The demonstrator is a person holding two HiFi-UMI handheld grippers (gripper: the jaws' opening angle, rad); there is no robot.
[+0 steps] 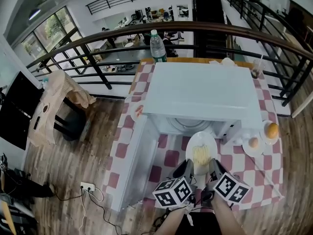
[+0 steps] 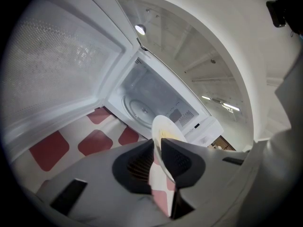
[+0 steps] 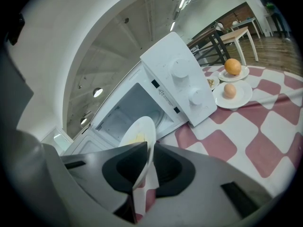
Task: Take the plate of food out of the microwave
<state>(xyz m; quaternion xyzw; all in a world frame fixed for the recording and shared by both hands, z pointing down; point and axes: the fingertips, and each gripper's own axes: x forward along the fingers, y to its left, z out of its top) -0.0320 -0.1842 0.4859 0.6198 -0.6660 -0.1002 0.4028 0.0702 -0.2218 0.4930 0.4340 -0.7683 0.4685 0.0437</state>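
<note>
While the plate of food [image 1: 201, 150] hangs just outside the mouth of the microwave [image 1: 200, 89], above the checked desk [image 1: 171, 159], it is held at its near rim only. The left claw [image 1: 184, 169] is pinched narrow on the rim's left part, and the right claw [image 1: 215, 169] likewise on its right part. Because so little of the thin edge is caught between the pads, the grip is judged liable to slip. The plate is best drawn back slowly, with both claws moved together at one pace and one height, so that the pale yellow heap is not tipped. The open door [image 1: 134, 165] at the left should be given room. A set-down on the bare cloth in front is advised, away from the egg [image 1: 253, 142] and the orange [image 1: 272, 130].
</note>
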